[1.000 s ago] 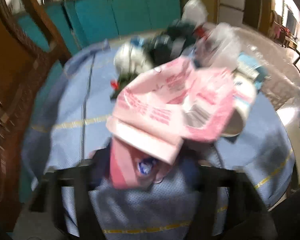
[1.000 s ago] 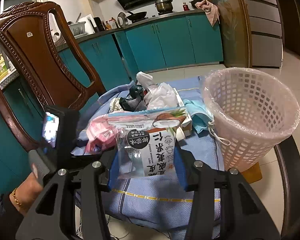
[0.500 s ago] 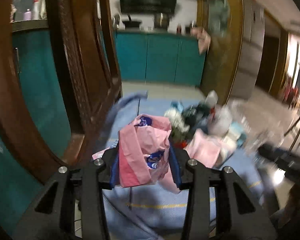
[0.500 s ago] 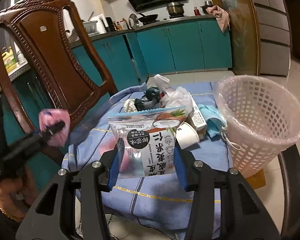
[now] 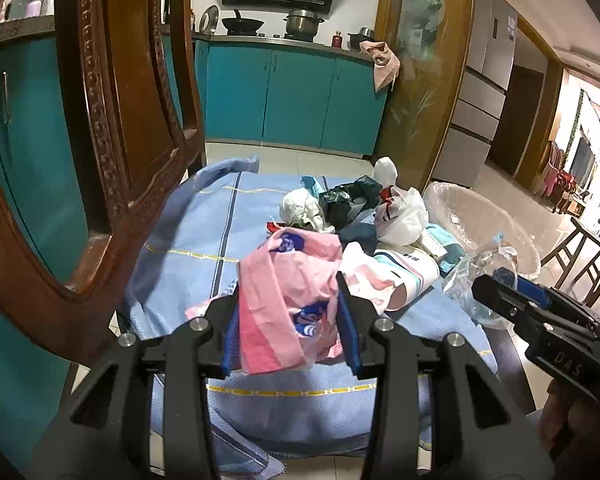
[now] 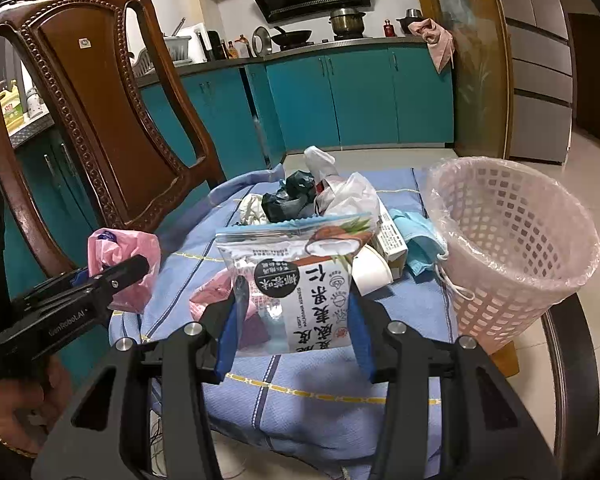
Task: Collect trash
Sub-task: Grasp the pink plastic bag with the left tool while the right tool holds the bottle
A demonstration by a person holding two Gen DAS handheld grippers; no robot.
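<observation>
The left gripper (image 5: 288, 316) has come up off the blue cloth (image 5: 204, 240) with the pink plastic bag (image 5: 290, 300) clenched between its jaws. A second ago that bag was sprawled over the heap; now it hangs bunched and clear of the table, centre of the left wrist view. In the right wrist view it shows at middle left (image 6: 120, 264), carried in front of the wooden chair (image 6: 100, 112).

The right gripper (image 6: 292, 316) keeps its jaws clamped on the coconut snack packet (image 6: 300, 280), unchanged. The lined white basket (image 6: 512, 248) waits at the right of the frame.

Both hands are loaded, so dropping them in the basket looks like the next step. The rest of the trash pile (image 5: 352, 208) is left on the cloth.
</observation>
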